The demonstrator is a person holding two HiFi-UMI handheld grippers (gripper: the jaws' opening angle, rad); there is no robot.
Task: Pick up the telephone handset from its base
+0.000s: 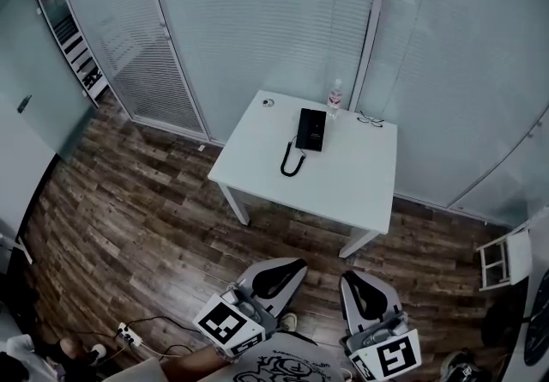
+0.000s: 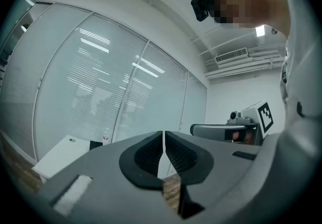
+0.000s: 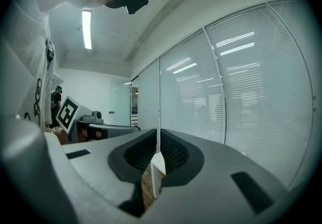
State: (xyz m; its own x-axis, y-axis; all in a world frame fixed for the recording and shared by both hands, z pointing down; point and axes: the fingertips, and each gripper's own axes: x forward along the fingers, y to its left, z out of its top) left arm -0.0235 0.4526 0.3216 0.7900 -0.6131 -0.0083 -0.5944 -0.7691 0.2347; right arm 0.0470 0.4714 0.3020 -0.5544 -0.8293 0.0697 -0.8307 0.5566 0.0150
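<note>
Telephone [image 1: 310,129] on table [image 1: 360,187] (bottle [image 1: 334,98] behind)

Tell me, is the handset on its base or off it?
On it: the handset sits on the base, cord looped in front on the table; left tool and right tool are far off.

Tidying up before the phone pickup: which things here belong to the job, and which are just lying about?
Job: telephone, coiled cord, left tongs, right tongs, both shut.
Lying about: water bottle, glasses, small round object.

Bottle [image 1: 334,99], glasses [image 1: 371,121], white table [image 1: 352,178]
</note>
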